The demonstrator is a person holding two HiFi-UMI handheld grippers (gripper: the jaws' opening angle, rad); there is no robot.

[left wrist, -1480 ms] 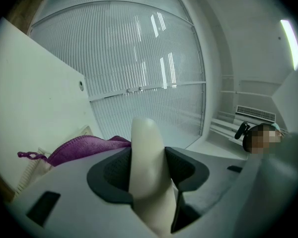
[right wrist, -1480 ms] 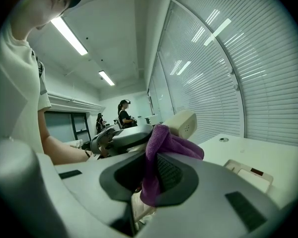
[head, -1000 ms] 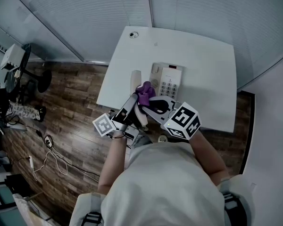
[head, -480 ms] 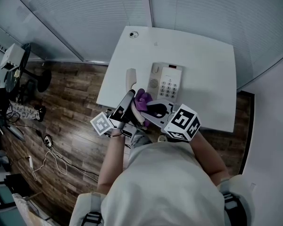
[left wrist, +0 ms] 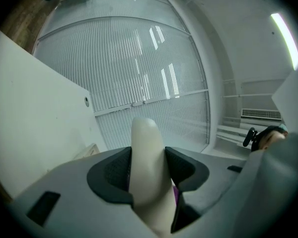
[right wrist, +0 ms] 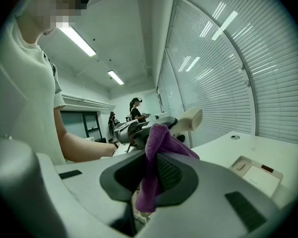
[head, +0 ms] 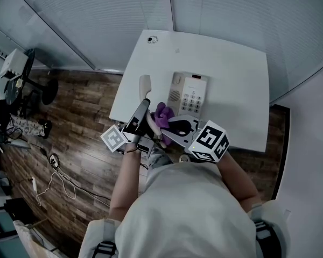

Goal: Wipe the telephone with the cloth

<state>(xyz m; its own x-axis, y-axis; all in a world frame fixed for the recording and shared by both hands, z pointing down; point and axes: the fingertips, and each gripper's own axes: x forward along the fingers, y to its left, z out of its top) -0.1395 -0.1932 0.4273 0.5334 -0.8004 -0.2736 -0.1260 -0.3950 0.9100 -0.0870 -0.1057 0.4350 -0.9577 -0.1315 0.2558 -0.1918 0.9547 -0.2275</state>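
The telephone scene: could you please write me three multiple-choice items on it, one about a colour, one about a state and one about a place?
1. What colour is the cloth in the right gripper?
A. yellow
B. green
C. purple

2. What is the left gripper doing?
A. shut on the handset
B. open and empty
C. shut on the cloth

3. Where is the telephone base?
A. in the left gripper
B. on the white table
C. in the right gripper

Answers:
1. C: the right gripper view shows purple fabric pinched between its jaws.
2. A: the left gripper view shows both pads pressed against the cream handset.
3. B: the head view shows the base flat on the tabletop, beyond both grippers.
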